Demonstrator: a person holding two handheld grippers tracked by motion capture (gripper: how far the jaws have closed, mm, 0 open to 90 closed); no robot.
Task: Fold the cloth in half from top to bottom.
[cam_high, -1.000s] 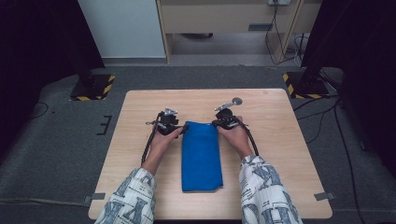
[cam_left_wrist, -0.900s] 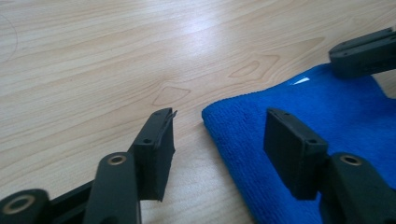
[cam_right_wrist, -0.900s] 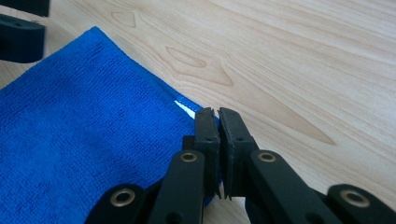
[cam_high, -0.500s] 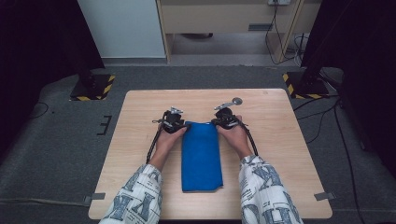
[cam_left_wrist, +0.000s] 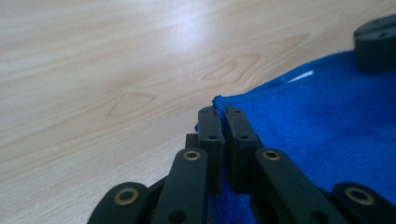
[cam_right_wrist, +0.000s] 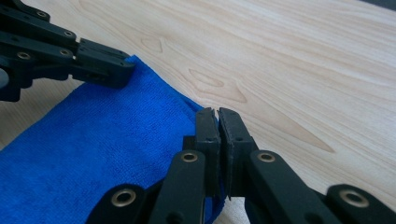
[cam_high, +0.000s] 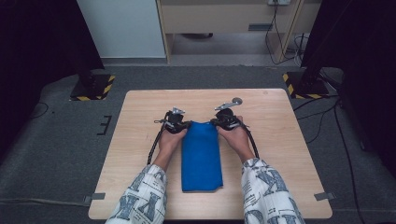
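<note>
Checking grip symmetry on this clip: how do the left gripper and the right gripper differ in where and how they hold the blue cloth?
The left gripper pinches the far left corner of the blue cloth; the right gripper pinches the far right corner. The left gripper's jaws have just been closing onto the cloth, while the right gripper's were already clamped. The right gripper carries a raised grey plate; the left gripper's sits lower. Both are shut on the cloth's far edge, low over the table.

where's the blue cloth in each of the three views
High view: the blue cloth lies lengthwise mid-table, its far corners at the two grippers.
Left gripper view: it fills the right side, one corner pinched in the left gripper.
Right gripper view: it fills the lower left, a corner pinched in the right gripper.
Shared landmark: the cloth's far edge, running between the two pinched corners on the wooden table.
</note>
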